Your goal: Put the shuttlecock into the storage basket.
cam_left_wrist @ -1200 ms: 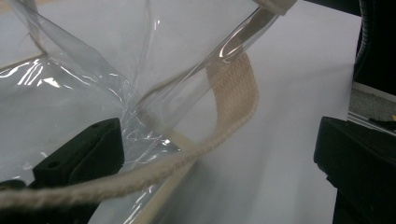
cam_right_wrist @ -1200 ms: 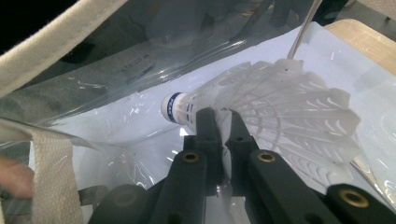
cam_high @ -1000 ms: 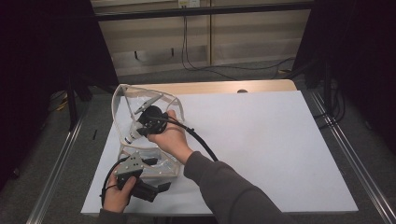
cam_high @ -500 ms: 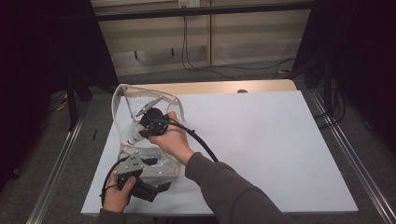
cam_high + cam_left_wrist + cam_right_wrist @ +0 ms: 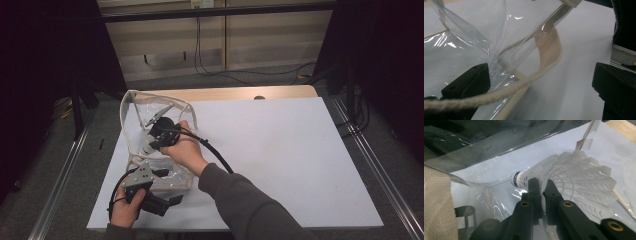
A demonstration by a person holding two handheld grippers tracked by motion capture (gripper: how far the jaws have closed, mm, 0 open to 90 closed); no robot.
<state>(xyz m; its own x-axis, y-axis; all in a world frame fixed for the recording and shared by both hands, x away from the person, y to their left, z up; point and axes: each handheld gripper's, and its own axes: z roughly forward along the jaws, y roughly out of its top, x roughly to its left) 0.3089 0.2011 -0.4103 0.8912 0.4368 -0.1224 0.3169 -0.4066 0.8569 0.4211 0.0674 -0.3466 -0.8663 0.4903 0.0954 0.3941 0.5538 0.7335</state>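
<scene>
The right gripper (image 5: 543, 185), inside the clear plastic bag (image 5: 134, 102) with beige trim, has just been easing its jaws slightly apart, the white feathered shuttlecock (image 5: 574, 177) between them; its hand sits marginally lower than before.

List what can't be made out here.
- High view: shuttlecock too small, hidden behind right gripper and hand.
- Right gripper view: the jaws' own tips hide where they meet the feathers.
- Left gripper view: left gripper jaws cut off by the frame; clear bag contents unreadable through glare.

Grey sleeve (image 5: 250, 207), black claws (image 5: 541, 195)
</scene>
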